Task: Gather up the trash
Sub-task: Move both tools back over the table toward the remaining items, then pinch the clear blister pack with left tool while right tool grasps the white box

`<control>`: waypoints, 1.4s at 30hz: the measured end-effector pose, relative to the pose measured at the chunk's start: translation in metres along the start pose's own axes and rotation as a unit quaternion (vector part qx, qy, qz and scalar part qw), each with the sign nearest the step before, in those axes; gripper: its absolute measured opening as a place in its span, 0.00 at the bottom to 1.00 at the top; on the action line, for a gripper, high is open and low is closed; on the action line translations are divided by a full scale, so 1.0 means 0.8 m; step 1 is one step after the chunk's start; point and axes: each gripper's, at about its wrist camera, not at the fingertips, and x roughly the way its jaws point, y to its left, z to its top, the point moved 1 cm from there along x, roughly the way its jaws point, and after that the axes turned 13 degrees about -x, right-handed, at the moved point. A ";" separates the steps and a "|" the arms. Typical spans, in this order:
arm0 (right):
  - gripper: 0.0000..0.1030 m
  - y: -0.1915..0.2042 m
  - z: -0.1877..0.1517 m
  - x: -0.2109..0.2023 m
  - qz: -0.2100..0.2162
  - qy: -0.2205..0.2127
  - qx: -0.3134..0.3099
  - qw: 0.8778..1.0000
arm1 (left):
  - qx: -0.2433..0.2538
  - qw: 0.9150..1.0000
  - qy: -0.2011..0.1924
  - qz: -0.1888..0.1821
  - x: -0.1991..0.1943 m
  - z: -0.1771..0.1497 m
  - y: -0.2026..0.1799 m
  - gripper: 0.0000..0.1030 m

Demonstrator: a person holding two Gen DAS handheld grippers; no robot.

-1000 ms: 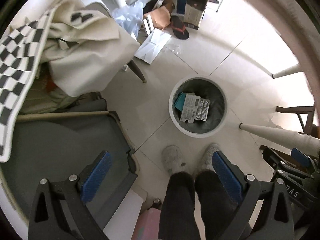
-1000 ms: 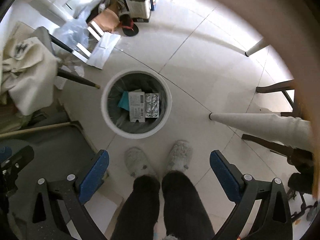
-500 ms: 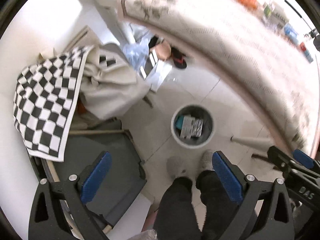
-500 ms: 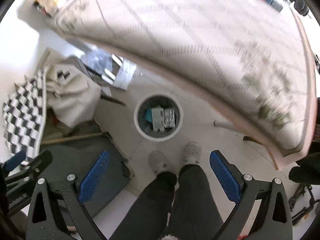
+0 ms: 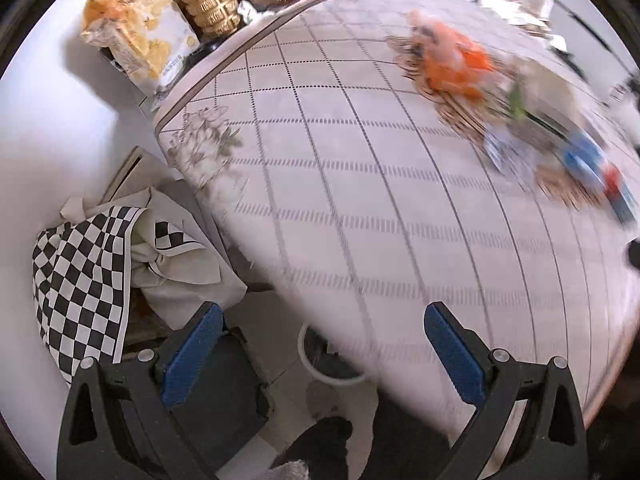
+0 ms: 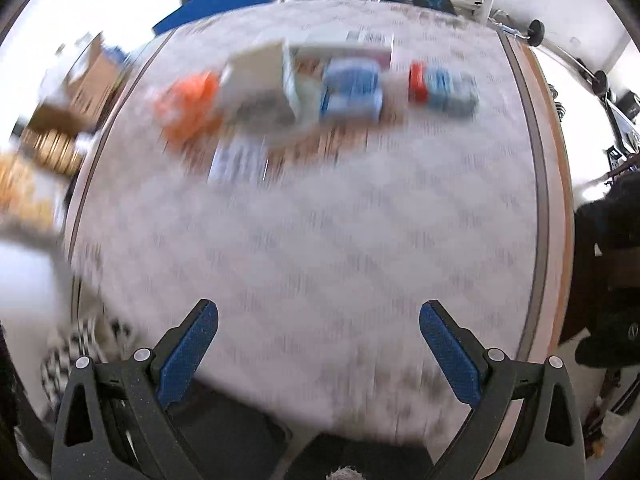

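Note:
Both grippers are open and empty, with blue pads wide apart. My left gripper (image 5: 320, 352) hangs over the near edge of the table (image 5: 400, 240). The white bin (image 5: 320, 368) shows only as a rim below that edge. My right gripper (image 6: 318, 344) is above the tablecloth (image 6: 320, 240). Blurred trash lies at the far side: an orange wrapper (image 6: 188, 108) (image 5: 452, 64), a white open box (image 6: 272, 88), a blue packet (image 6: 352, 92), a red and blue packet (image 6: 440, 88) and a printed sheet (image 6: 236, 160).
A chequered cloth (image 5: 84, 280) and a beige bag (image 5: 180, 248) lie on a chair at the left. A crisp bag (image 5: 136, 36) and a gold bottle (image 5: 208, 4) stand beyond the table's far left corner. A grey seat (image 5: 216, 380) is below.
Both grippers have swung up from the bin on the floor to the table top. The bin has dropped almost out of view. Both stay open and empty.

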 end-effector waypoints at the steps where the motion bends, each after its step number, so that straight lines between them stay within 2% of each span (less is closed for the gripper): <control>1: 0.99 -0.004 0.041 0.012 0.003 0.002 0.003 1.000 | -0.011 1.000 0.011 0.004 0.016 0.018 -0.014 1.00; 4: 0.99 0.002 0.127 0.044 0.005 0.009 -0.004 1.000 | -0.032 0.998 0.046 0.016 0.065 0.062 -0.045 1.00; 8: 0.99 0.032 0.202 0.096 0.002 0.025 -0.017 1.000 | -0.049 0.996 0.077 0.018 0.111 0.092 -0.062 1.00; 11: 0.99 0.048 0.239 0.133 0.000 0.046 -0.032 0.998 | -0.055 0.994 0.089 0.016 0.128 0.105 -0.064 1.00; 14: 0.99 0.054 0.255 0.163 -0.008 0.067 -0.044 0.997 | -0.055 0.995 0.088 0.006 0.124 0.109 -0.069 1.00; 15: 0.90 0.054 0.259 0.169 -0.009 0.071 -0.048 0.996 | -0.051 0.995 0.087 -0.005 0.118 0.110 -0.074 1.00; 16: 0.67 0.054 0.260 0.172 -0.008 0.073 -0.048 0.996 | -0.045 0.995 0.086 -0.014 0.112 0.110 -0.081 1.00; 17: 0.58 0.052 0.261 0.174 -0.010 0.082 -0.048 0.995 | -0.040 0.995 0.085 -0.019 0.108 0.111 -0.088 1.00; 19: 0.53 0.038 0.262 0.169 0.007 0.088 -0.040 0.995 | -0.023 0.995 0.083 -0.041 0.097 0.111 -0.109 1.00; 24: 0.53 -0.008 0.267 0.136 0.017 0.070 -0.019 0.997 | 0.013 0.991 0.104 -0.087 0.098 0.117 -0.165 0.96; 27: 0.53 -0.030 0.269 0.125 0.029 0.076 -0.012 0.997 | 0.047 0.988 0.116 -0.091 0.107 0.115 -0.201 0.81; 29: 0.66 -0.036 0.271 0.119 0.042 0.075 -0.003 0.996 | 0.065 0.987 0.124 -0.081 0.115 0.110 -0.214 0.64; 30: 0.76 -0.041 0.273 0.115 0.046 0.067 0.001 0.997 | 0.064 0.987 0.119 -0.089 0.114 0.110 -0.216 0.62; 31: 0.81 -0.044 0.271 0.112 0.046 0.061 0.002 0.997 | 0.064 0.988 0.111 -0.090 0.111 0.109 -0.217 0.42; 32: 0.81 -0.048 0.272 0.109 0.044 0.054 0.006 0.998 | 0.065 0.987 0.111 -0.096 0.108 0.108 -0.217 0.30; 33: 0.81 -0.056 0.268 0.107 0.044 0.052 0.009 0.998 | 0.064 0.988 0.110 -0.093 0.105 0.107 -0.218 0.29; 35: 0.81 -0.068 0.263 0.102 0.050 0.052 0.021 0.997 | 0.070 0.991 0.091 -0.074 0.095 0.102 -0.216 0.13; 37: 0.81 -0.072 0.260 0.103 0.053 0.051 0.028 0.997 | 0.059 0.992 0.088 -0.075 0.087 0.100 -0.207 0.09; 39: 0.83 -0.070 0.258 0.104 0.057 0.052 0.032 0.997 | 0.050 0.994 0.072 -0.061 0.078 0.098 -0.191 0.08; 40: 0.89 -0.066 0.256 0.104 0.062 0.050 0.033 0.996 | 0.044 0.995 0.065 -0.057 0.074 0.099 -0.182 0.07; 42: 0.95 -0.057 0.253 0.102 0.069 0.046 0.029 0.996 | 0.030 0.998 0.046 -0.040 0.067 0.101 -0.161 0.06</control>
